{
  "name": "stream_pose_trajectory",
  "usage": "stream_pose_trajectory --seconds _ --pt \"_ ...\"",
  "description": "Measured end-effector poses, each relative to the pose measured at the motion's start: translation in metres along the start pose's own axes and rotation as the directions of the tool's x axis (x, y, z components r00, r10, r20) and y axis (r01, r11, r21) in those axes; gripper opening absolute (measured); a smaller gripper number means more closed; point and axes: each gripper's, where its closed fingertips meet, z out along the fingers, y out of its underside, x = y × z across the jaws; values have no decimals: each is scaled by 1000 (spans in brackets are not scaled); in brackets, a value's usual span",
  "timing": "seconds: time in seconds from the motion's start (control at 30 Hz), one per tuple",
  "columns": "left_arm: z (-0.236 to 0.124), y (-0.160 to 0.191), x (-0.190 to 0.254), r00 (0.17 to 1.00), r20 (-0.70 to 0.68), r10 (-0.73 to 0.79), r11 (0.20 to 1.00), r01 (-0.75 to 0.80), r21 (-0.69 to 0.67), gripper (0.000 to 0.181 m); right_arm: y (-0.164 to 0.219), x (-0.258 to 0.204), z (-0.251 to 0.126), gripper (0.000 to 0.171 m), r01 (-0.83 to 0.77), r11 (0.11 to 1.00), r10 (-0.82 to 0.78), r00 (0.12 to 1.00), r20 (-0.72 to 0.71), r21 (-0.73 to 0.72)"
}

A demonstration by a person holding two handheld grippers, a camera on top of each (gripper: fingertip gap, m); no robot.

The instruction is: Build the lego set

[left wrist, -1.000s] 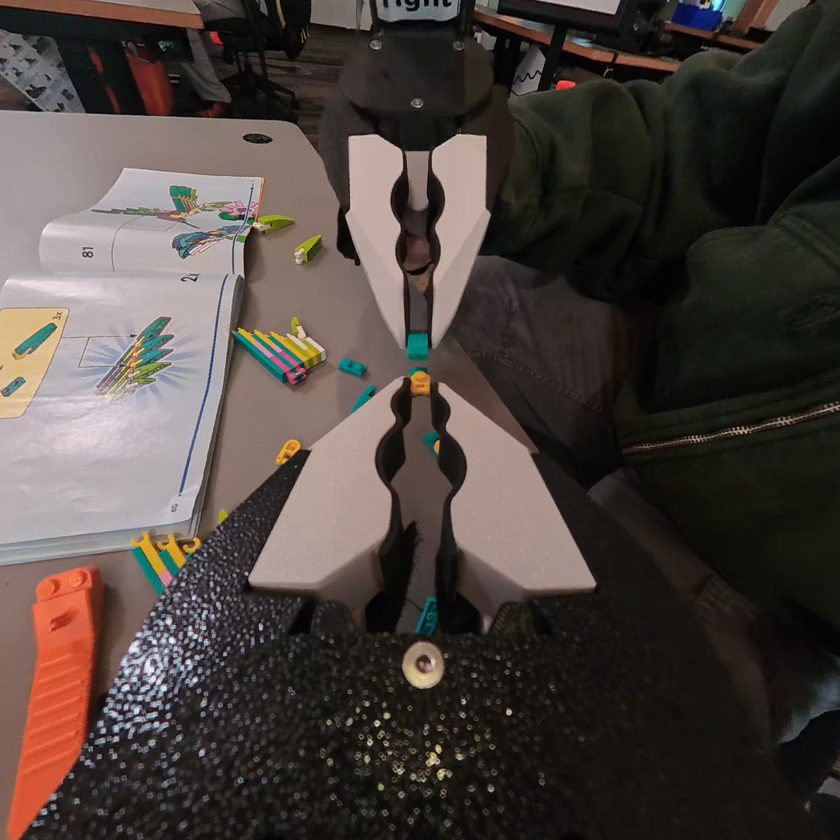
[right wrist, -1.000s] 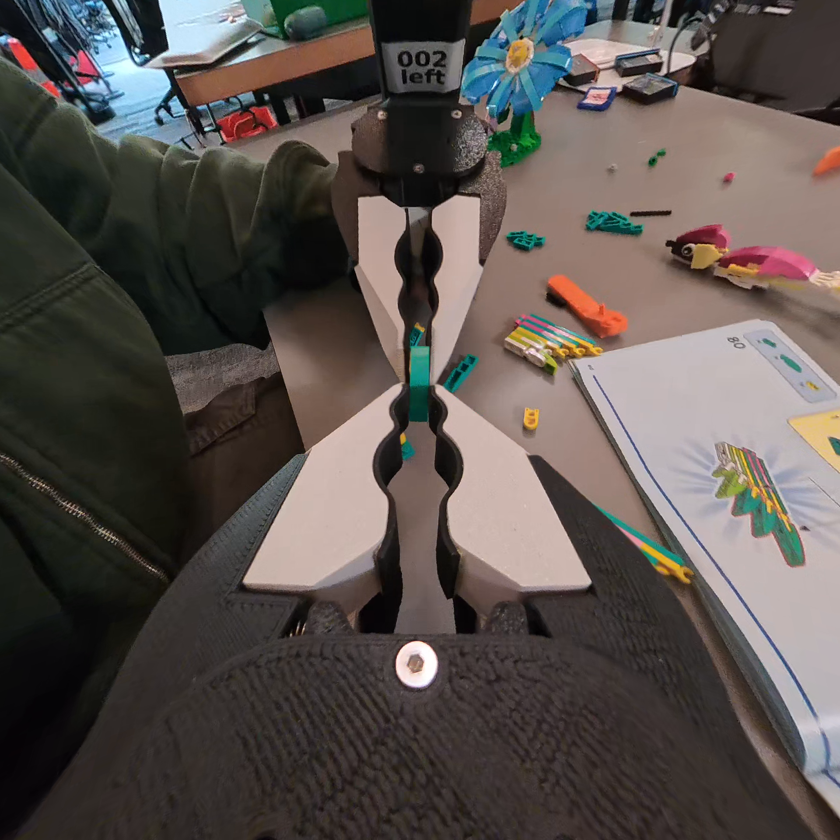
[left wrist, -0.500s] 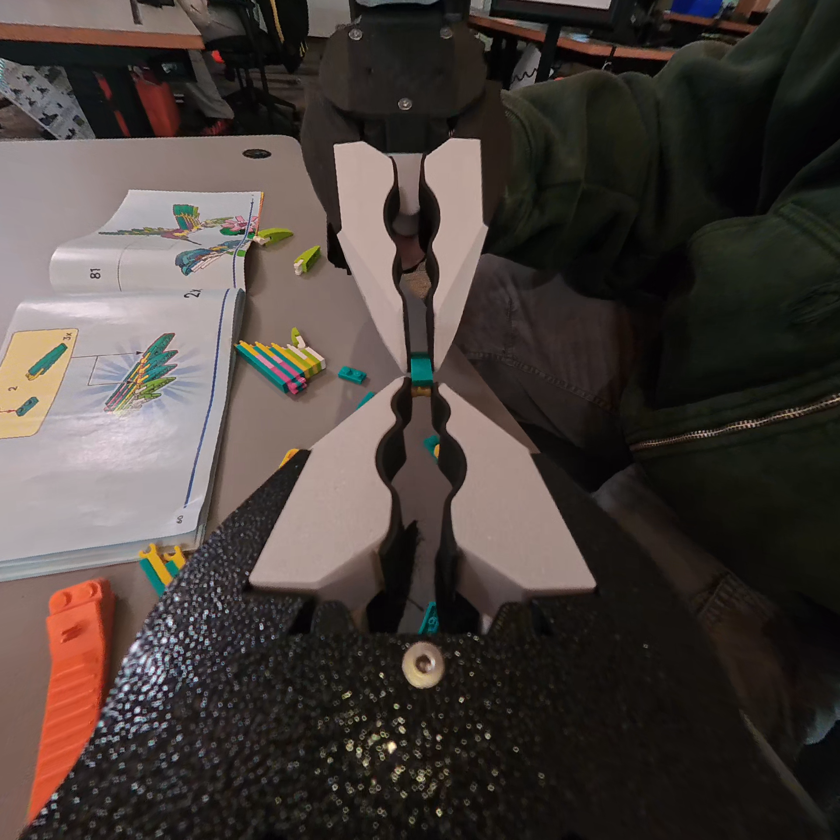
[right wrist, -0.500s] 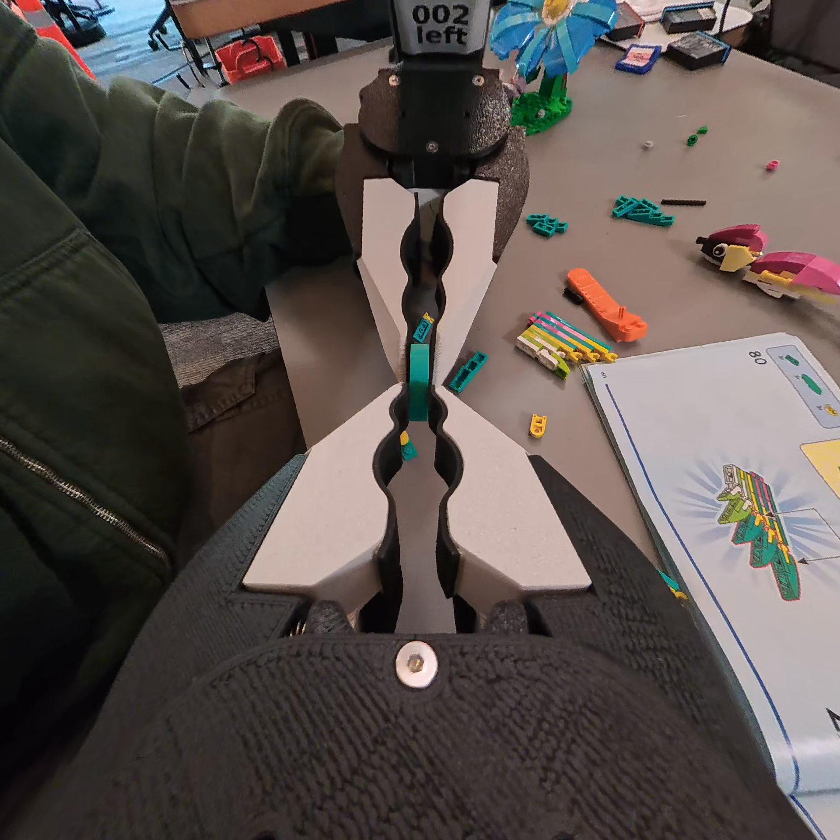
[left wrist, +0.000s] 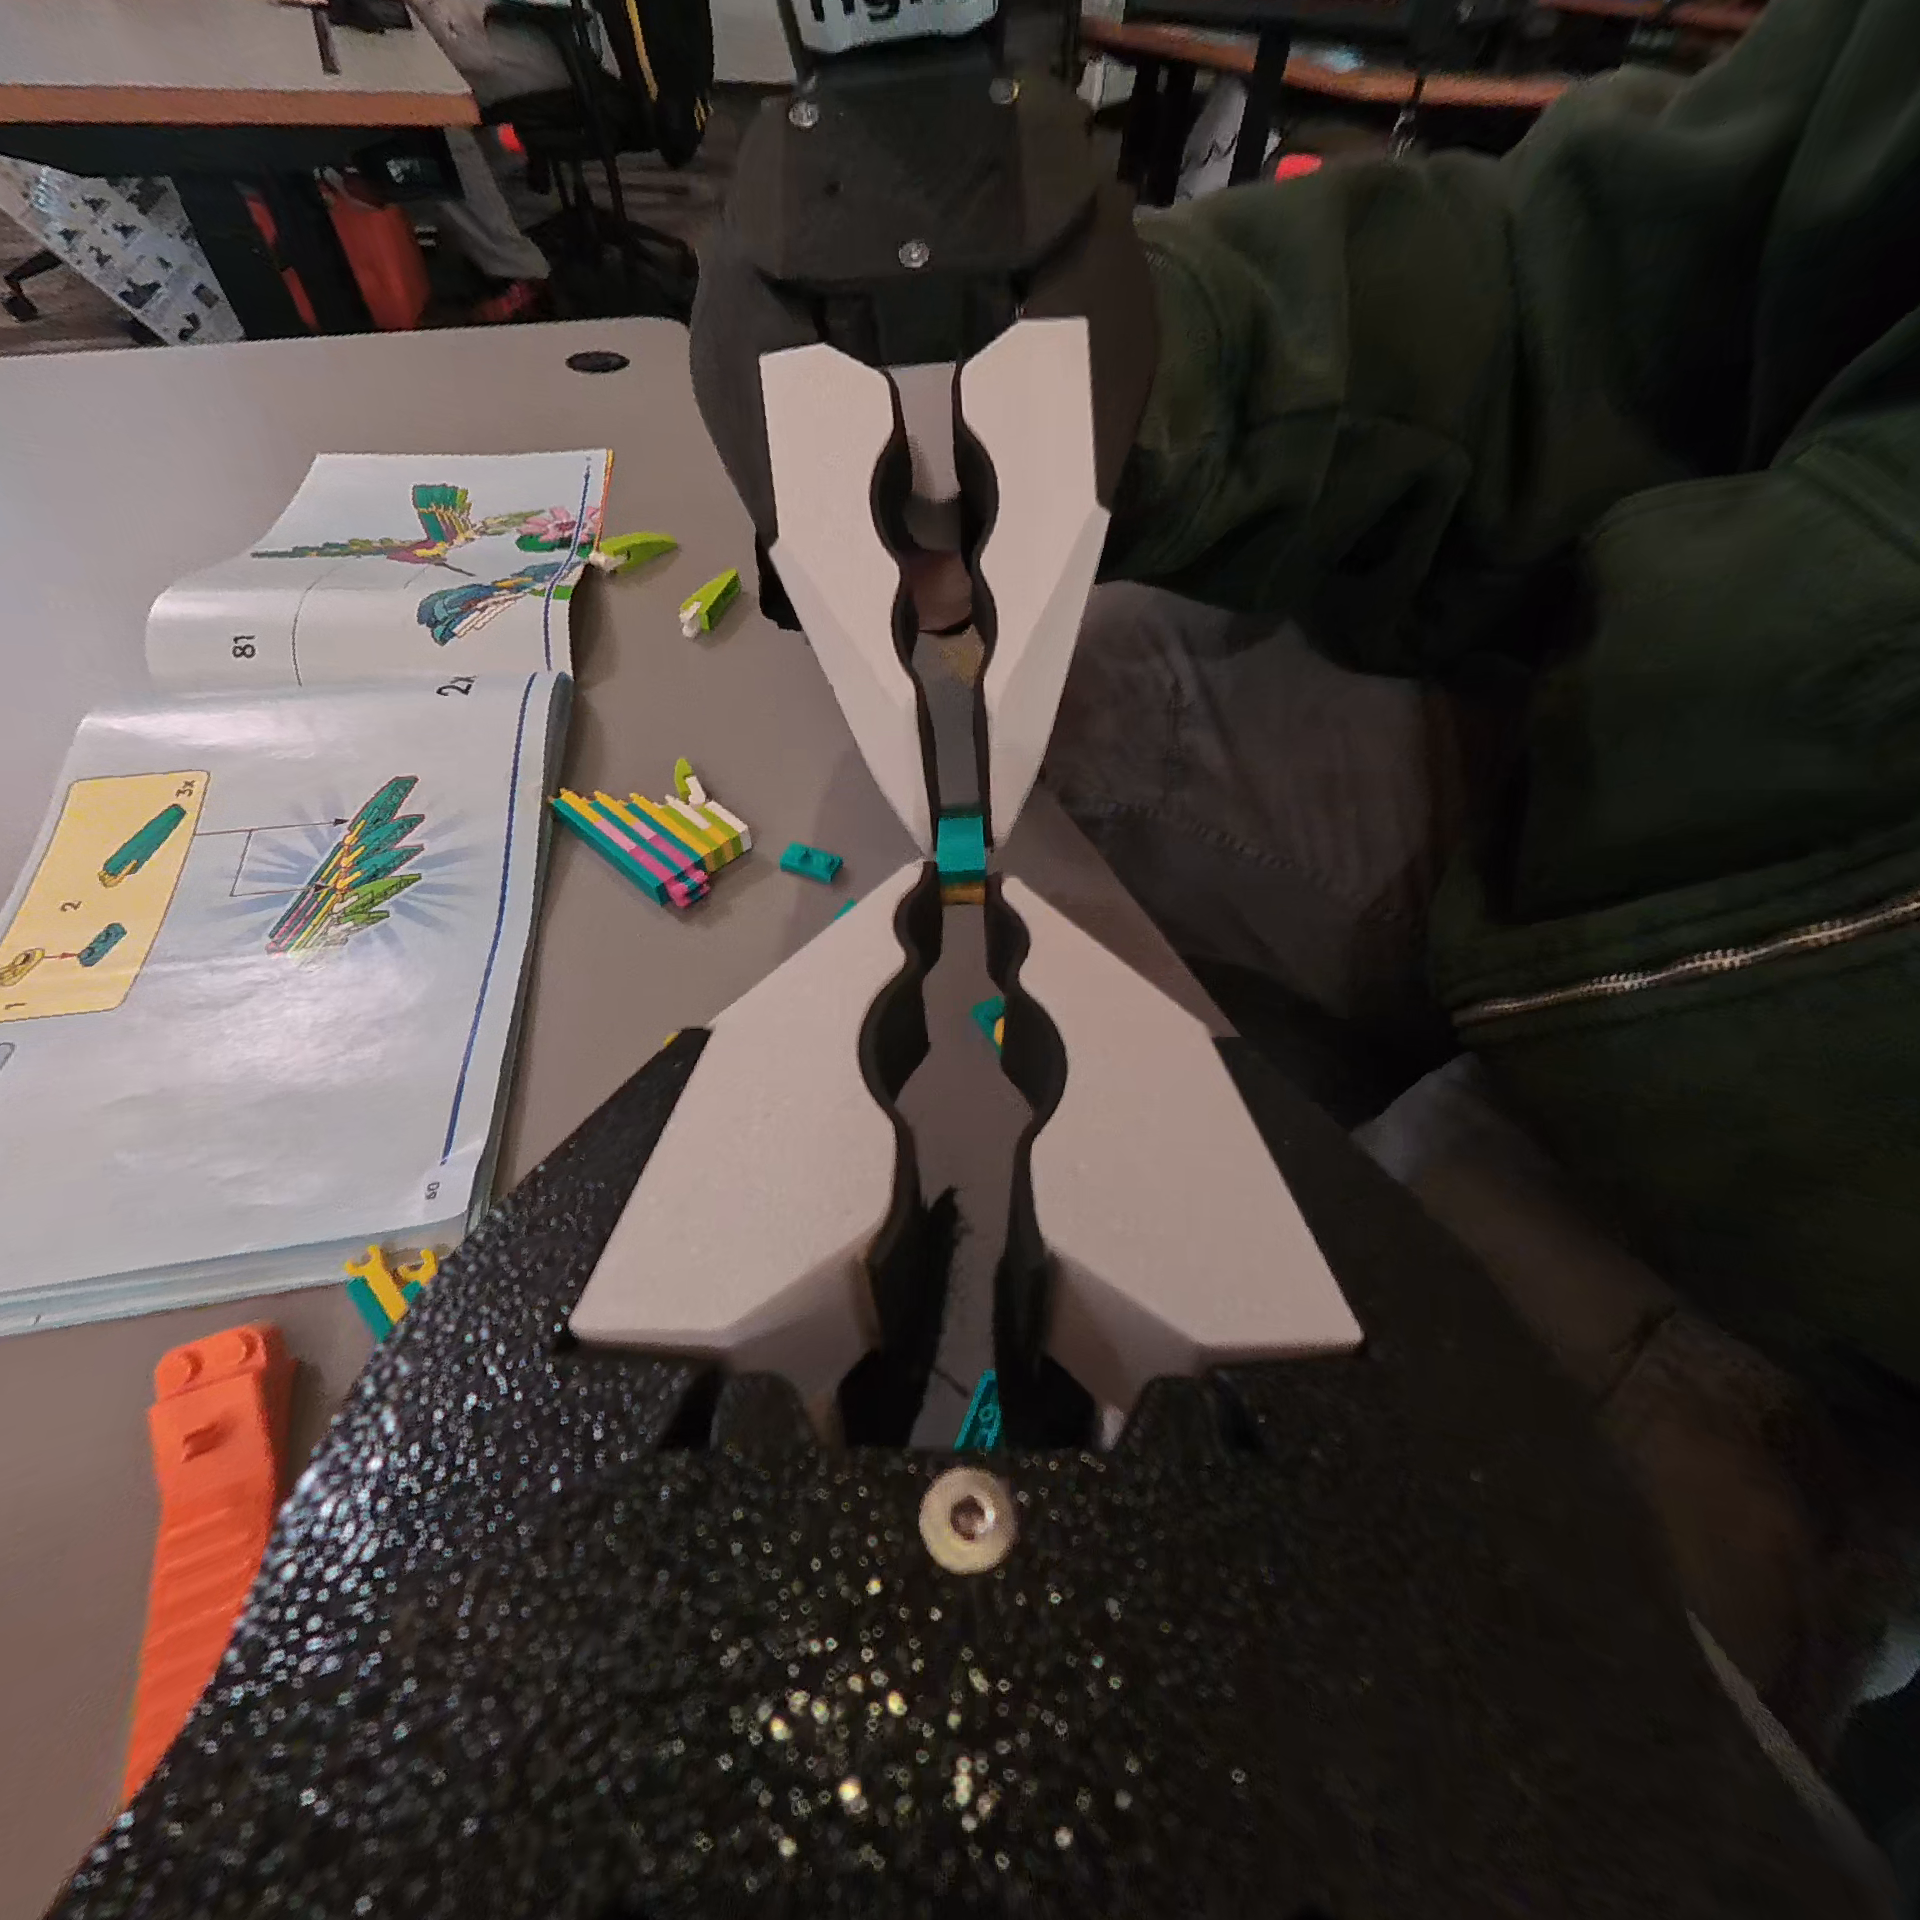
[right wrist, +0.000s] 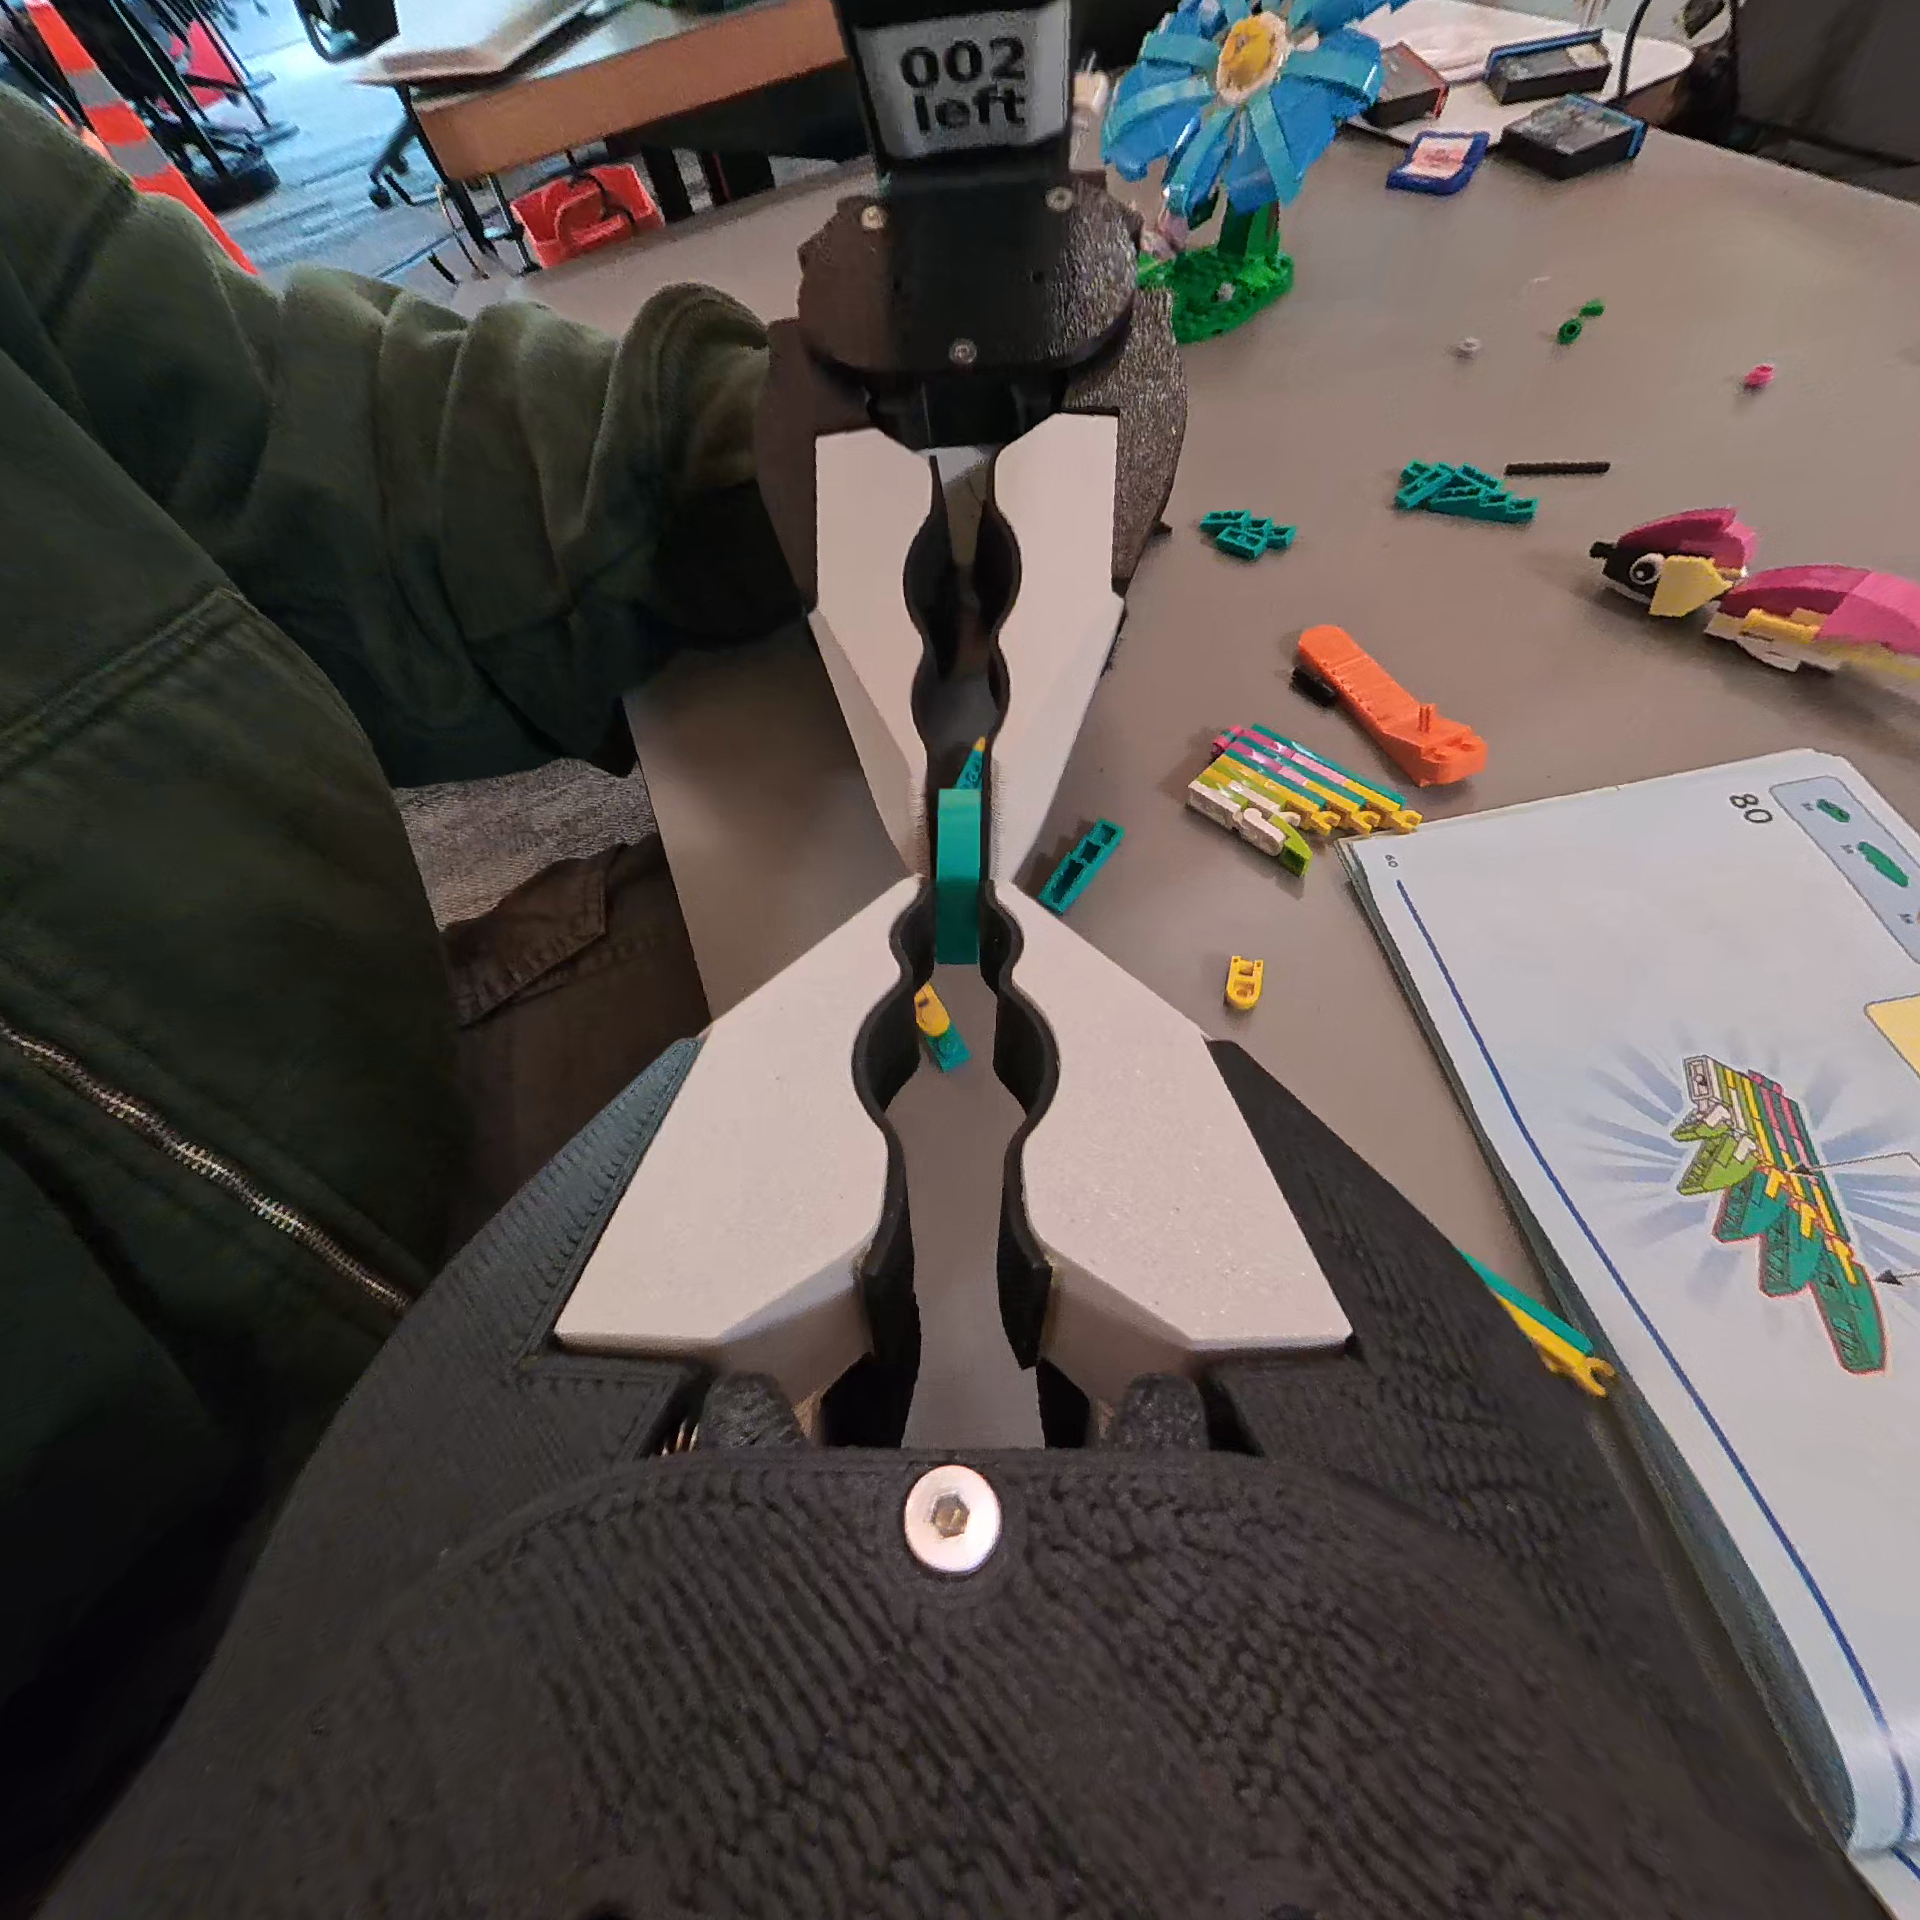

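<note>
Two grippers meet tip to tip above the table's (left wrist: 312, 405) edge. My left gripper (left wrist: 961, 891) is pinched nearly closed on a small yellow piece (left wrist: 961, 894), mostly hidden between the pads. My right gripper (right wrist: 956, 914) is clamped on a curved teal piece (right wrist: 957, 883), whose far end sits against the yellow one; I cannot make out the joint itself. Only the right wrist view shows the blue flower (right wrist: 1236, 94) and pink bird (right wrist: 1766, 592). The striped wing assembly (left wrist: 655, 842), instruction booklet (left wrist: 260, 935) and orange brick separator (left wrist: 208, 1507) appear in both.
</note>
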Motion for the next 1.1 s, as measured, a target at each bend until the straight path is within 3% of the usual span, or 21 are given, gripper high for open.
stream_pose_trajectory --seconds 0.43,1.1 --pt "7 14 0 1000 -10 -13 998 12 -67 6 -1 2 -2 6 -10 1000 10 1000 -4 19" --pt "8 14 0 999 10 36 996 -36 -82 6 22 2 -1 7 86 982 -94 995 -40 -171"
